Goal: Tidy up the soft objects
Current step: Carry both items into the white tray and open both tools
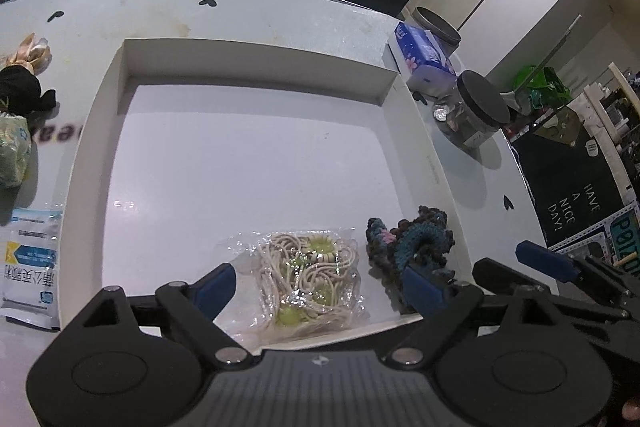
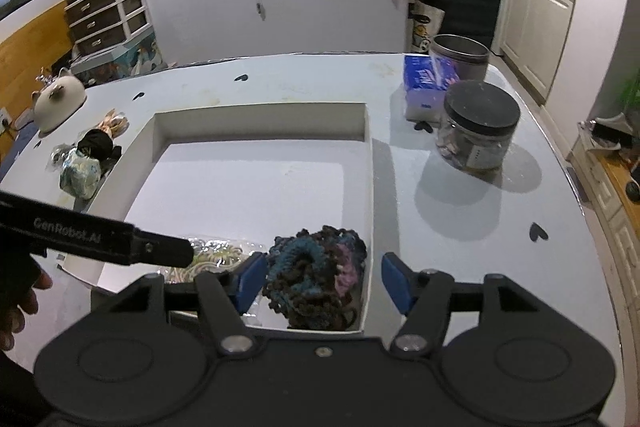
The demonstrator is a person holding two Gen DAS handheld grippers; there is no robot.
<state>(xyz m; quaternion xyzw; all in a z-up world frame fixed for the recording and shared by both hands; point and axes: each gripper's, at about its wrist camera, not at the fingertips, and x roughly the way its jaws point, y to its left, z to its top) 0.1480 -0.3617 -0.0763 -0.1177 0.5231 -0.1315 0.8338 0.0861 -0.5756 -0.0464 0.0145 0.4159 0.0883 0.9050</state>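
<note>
You see a knitted scrunchie (image 2: 316, 277), rough yarn, beside a glossy, crinkled clear plastic bag (image 1: 308, 285) of cord hair ties. Both lie in a matt white cardboard tray (image 1: 256, 155) on the smooth pale counter (image 2: 460, 227). Each gripper is matt black plastic.

Black mat (image 1: 568, 183), right edge of left wrist view: white letters "HAVE A NICE DAY!", small speech bubble "Hi" above. Black gripper arm (image 2: 92, 233), lower left of right wrist view: "GenRobot.AI". White sachet (image 1: 30, 267), lower left of left wrist view: Chinese print, too small to read.
</note>
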